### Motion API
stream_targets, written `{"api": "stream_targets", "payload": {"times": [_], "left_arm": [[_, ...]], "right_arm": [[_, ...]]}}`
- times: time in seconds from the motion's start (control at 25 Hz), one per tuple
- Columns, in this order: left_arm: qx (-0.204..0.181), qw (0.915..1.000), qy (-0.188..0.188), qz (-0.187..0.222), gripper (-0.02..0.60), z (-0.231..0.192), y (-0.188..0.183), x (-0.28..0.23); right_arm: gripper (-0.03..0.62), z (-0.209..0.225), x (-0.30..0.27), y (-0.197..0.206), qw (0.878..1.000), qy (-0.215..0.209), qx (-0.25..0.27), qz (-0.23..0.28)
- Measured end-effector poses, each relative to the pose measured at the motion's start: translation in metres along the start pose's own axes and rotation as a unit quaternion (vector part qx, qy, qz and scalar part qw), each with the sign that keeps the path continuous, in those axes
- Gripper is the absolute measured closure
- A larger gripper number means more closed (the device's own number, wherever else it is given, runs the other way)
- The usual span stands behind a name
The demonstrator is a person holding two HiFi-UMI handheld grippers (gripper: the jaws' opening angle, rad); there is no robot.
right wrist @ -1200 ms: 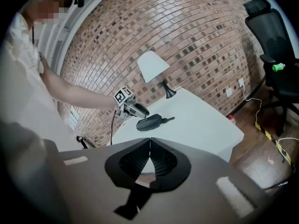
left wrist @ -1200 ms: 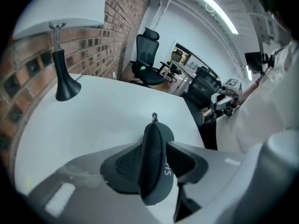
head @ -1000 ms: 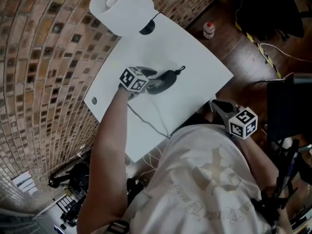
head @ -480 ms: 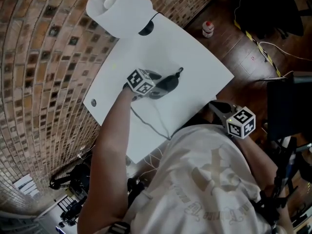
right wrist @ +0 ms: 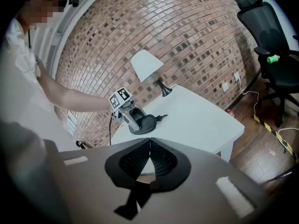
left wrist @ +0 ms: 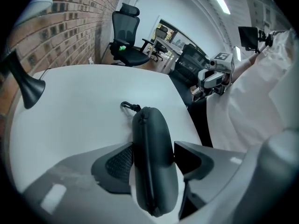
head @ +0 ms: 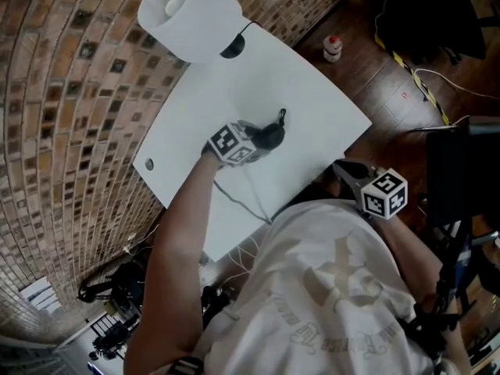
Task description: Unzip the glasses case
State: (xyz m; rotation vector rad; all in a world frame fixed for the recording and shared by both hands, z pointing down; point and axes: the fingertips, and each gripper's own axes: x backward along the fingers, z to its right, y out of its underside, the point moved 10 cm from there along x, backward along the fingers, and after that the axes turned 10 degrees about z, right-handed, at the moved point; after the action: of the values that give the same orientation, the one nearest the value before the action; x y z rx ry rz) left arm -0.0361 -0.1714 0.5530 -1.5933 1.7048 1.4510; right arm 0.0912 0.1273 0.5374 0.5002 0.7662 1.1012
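Dark, zipped glasses case (left wrist: 150,125) resting on the white counter (left wrist: 84,92) between the jaws of the left tool (left wrist: 153,150), which have just been closing and now bear on its two flanks; the right tool (right wrist: 149,146), jaws together and empty, hangs well apart, off the counter's edge. We judge the case light, semi-rigid and smooth enough to skid, so we hold it across mid-body, leaving the zip seam and the far-end clip (left wrist: 126,105) free.

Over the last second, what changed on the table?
The left gripper slid toward the near edge of the table, the glasses case shifting with it; its jaws have just been closing on the case between them. The right gripper stayed shut, off the table; lamp unmoved.
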Motion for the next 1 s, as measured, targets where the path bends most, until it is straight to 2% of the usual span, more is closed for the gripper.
{"api": "stream_targets", "payload": {"times": [0.28, 0.52, 0.64, 0.72, 0.76, 0.8, 0.84, 0.88, 0.92, 1.0], "left_arm": [[0.028, 0.9983, -0.045, -0.023, 0.305, 0.016, 0.004, -0.011], [0.062, 0.9950, -0.076, -0.019, 0.310, 0.021, 0.004, -0.013], [0.087, 0.9914, -0.096, 0.017, 0.316, 0.021, 0.006, -0.008], [0.135, 0.9818, -0.109, 0.078, 0.318, 0.020, 0.007, 0.000], [0.168, 0.9723, -0.108, 0.121, 0.319, 0.022, 0.008, 0.005], [0.203, 0.9586, -0.103, 0.171, 0.319, 0.024, 0.009, 0.009], [0.239, 0.9400, -0.094, 0.225, 0.319, 0.026, 0.011, 0.014], [0.273, 0.9166, -0.084, 0.280, 0.319, 0.030, 0.014, 0.018], [0.303, 0.8896, -0.078, 0.332, 0.319, 0.033, 0.018, 0.023], [0.352, 0.8298, -0.071, 0.427, 0.319, 0.039, 0.026, 0.034]], "right_arm": [[0.585, 0.000, 0.001, 0.002, 1.000, -0.004, 0.000, 0.001], [0.585, 0.001, 0.004, 0.003, 1.000, -0.005, -0.002, 0.001], [0.585, 0.001, 0.003, 0.001, 1.000, -0.008, 0.001, 0.003], [0.585, 0.001, 0.002, -0.002, 1.000, -0.012, 0.005, 0.000], [0.585, 0.001, 0.001, -0.003, 1.000, -0.014, 0.007, -0.002], [0.585, 0.001, 0.000, -0.004, 1.000, -0.017, 0.010, -0.005], [0.585, 0.001, -0.002, -0.005, 1.000, -0.020, 0.014, -0.007], [0.585, 0.001, -0.004, -0.006, 0.999, -0.023, 0.020, -0.010], [0.585, 0.000, -0.007, -0.009, 0.999, -0.027, 0.026, -0.013], [0.585, -0.003, -0.013, -0.017, 0.998, -0.037, 0.042, -0.018]]}}
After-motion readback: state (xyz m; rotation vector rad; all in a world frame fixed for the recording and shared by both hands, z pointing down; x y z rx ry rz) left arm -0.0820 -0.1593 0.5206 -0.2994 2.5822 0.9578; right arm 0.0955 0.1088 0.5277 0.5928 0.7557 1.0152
